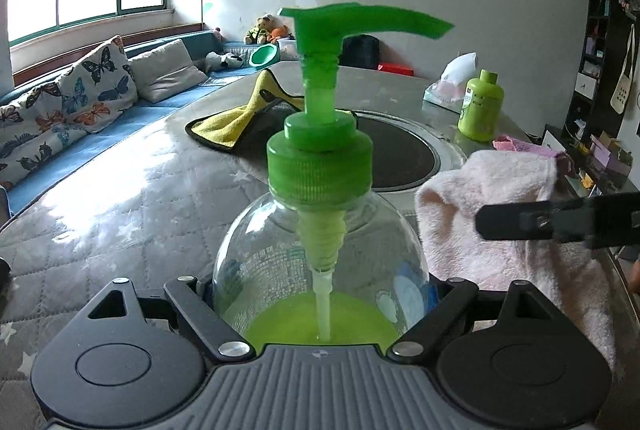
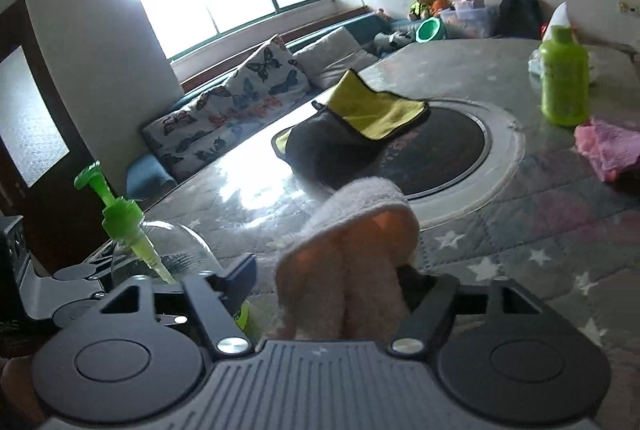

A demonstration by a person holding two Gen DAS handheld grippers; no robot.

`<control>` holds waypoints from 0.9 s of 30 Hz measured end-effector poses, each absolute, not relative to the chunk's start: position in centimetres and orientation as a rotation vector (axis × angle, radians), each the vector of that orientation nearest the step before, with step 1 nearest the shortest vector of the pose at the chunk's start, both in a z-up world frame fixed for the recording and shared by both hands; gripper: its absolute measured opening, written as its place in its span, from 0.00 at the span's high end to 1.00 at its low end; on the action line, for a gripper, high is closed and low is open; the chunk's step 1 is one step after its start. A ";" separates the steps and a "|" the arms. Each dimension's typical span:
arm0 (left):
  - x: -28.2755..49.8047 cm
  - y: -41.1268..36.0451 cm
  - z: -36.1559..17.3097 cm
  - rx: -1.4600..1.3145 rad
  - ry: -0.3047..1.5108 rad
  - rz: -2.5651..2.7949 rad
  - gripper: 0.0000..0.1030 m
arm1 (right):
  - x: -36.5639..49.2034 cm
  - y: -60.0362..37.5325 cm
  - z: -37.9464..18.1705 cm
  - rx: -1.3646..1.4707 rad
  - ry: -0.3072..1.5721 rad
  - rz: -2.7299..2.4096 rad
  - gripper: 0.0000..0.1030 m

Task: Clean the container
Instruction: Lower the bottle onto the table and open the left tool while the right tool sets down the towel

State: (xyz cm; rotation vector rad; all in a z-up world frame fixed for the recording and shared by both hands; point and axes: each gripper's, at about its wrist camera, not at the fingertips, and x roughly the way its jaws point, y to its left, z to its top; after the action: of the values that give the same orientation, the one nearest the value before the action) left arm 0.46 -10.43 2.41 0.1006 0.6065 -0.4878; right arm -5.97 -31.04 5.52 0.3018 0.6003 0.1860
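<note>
Two tongs share the work. Left tongs [image 1: 320, 294] clamp the body of the pump bottle [image 1: 320, 250], clear with green liquid low inside, held upright, long axis vertical, above the near part of the table [image 1: 120, 214]. Right tongs [image 2: 344, 294] are closed on a folded pink cloth [image 2: 352, 250], which lies just to the bottle's right at shoulder height, close but seemingly not touching. The coming wipe likely calls for a short leftward reach; the right tongs carry the cloth, so that arm is nearer.
</note>
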 end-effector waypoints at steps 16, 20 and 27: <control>-3.6 -9.0 3.2 0.104 0.582 -0.473 0.00 | -12.1 -29.9 7.0 0.196 0.556 0.199 0.08; -5.6 -8.6 3.2 0.121 0.574 -0.445 0.00 | -13.2 -28.8 6.0 0.159 0.595 0.181 0.07; -7.9 -8.5 2.8 0.155 0.592 -0.373 0.00 | -14.5 -27.7 4.3 0.187 0.646 0.158 0.07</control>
State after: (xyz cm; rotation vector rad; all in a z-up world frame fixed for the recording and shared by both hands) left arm -7.92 -8.50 2.83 0.1551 0.5921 -0.3730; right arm -14.51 -27.72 4.33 0.1869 0.6461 0.1578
